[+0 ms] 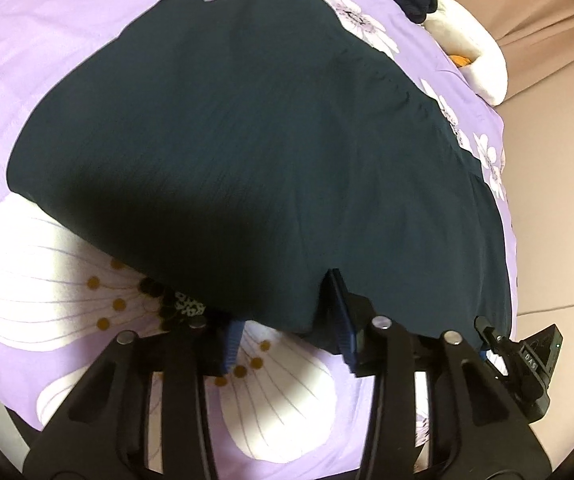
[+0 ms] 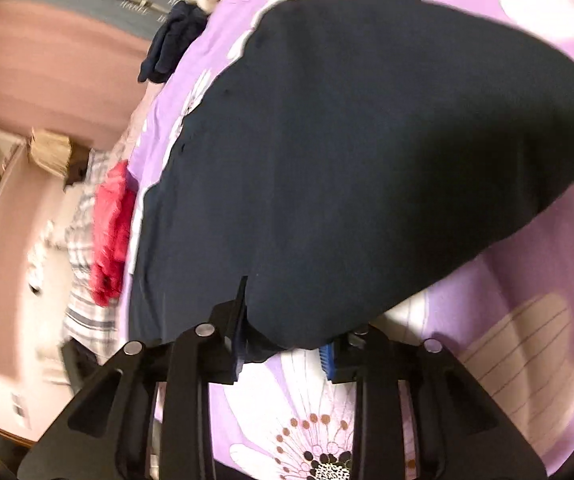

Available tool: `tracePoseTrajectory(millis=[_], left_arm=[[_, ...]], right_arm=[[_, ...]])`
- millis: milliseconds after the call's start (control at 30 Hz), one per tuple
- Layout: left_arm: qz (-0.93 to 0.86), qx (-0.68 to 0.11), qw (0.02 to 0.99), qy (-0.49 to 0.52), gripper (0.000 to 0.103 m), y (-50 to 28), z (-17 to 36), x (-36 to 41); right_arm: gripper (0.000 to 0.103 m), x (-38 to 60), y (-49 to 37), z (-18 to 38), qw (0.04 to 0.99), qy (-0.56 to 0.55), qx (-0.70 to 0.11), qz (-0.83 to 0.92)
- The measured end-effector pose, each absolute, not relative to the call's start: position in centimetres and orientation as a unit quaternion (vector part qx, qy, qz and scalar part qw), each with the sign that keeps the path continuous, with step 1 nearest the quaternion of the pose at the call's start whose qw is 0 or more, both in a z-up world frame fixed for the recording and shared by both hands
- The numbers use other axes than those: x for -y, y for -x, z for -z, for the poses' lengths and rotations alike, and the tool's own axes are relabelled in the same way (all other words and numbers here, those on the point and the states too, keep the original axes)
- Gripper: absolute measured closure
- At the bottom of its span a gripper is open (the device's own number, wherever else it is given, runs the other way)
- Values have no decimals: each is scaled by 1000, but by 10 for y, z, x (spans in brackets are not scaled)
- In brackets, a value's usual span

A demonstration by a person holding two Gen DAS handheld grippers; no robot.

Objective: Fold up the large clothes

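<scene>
Now | left gripper: straddles dark garment hem, unclamped | right gripper: same

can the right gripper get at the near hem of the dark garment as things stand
Probably yes. The right gripper already has the near hem of the dark garment between its fingers, with only the floral bedsheet underneath. Whether the pads press the cloth yet is unclear.

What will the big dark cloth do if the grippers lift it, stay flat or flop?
The dark garment will probably flop: it looks thin and wrinkled. It seems light, and may slide on the purple bedsheet.
</scene>
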State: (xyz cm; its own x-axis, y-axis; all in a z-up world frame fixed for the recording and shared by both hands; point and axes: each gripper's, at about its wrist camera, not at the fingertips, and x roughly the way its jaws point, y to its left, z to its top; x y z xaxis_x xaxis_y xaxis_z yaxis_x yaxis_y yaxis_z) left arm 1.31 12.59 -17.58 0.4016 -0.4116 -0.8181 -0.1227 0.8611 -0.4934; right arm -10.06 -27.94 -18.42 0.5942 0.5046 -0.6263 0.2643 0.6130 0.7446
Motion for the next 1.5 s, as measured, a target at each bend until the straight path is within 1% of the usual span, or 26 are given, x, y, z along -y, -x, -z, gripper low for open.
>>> tracePoseTrajectory(millis=[33,67,100,133,267,367,467,533,633,733,767,800,900,967,1067,1167,1233,1267,1333,1400,1467,1500], left_arm=[[88,-542,801,237,48,-15,174,-124],[82,-544,805,222,43,-13,170,-123],[79,-543,809,210,34,-10,166,-121],[76,-541,814,199,30,-7,162,-119],[60,-521,838,149,29,11,145,-111],[56,-495,861,97,29,23,131,-96],[63,-468,880,43,28,30,121,-73],[79,-455,887,21,24,29,118,-57],[89,-449,889,11,23,19,123,-39],[86,-443,892,-13,23,13,132,-27],[84,-445,891,-20,23,10,137,-25],[82,-450,889,-28,22,8,142,-23],[76,-458,885,-46,17,5,154,-19],[75,-459,883,-61,17,7,157,-15],[80,-464,880,-56,17,7,151,-17],[77,-454,886,-52,17,9,136,-19],[68,-439,894,-58,9,12,120,-20],[64,-432,898,-58,8,14,112,-21],[56,-415,906,-60,2,17,91,-23],[51,-402,912,-63,2,19,72,-24],[48,-386,919,-62,2,21,48,-26],[47,-379,922,-61,2,23,38,-27]], right_arm=[[68,279,102,182,783,-431,-441,-78],[66,278,103,178,789,-421,-441,-76],[64,278,103,174,793,-411,-443,-74],[63,278,104,170,795,-405,-445,-72],[59,276,117,152,818,-359,-446,-50],[58,260,129,131,860,-264,-436,-14],[49,225,143,109,910,-122,-395,18],[46,194,154,95,937,-32,-348,4],[44,160,152,89,946,24,-320,-52],[45,144,133,100,939,27,-332,-86],[46,141,126,105,936,27,-340,-89],[48,139,117,114,930,25,-354,-95],[49,134,105,139,911,28,-399,-98],[49,132,102,146,907,30,-408,-99],[49,133,101,141,906,22,-411,-102],[49,134,105,121,912,2,-399,-100],[49,138,111,103,920,-5,-381,-97],[49,138,111,94,922,-9,-373,-98],[46,141,114,75,927,-18,-360,-99],[31,145,117,55,933,-25,-346,-97],[23,149,118,38,939,-25,-330,-92],[21,150,121,25,944,-22,-318,-88]])
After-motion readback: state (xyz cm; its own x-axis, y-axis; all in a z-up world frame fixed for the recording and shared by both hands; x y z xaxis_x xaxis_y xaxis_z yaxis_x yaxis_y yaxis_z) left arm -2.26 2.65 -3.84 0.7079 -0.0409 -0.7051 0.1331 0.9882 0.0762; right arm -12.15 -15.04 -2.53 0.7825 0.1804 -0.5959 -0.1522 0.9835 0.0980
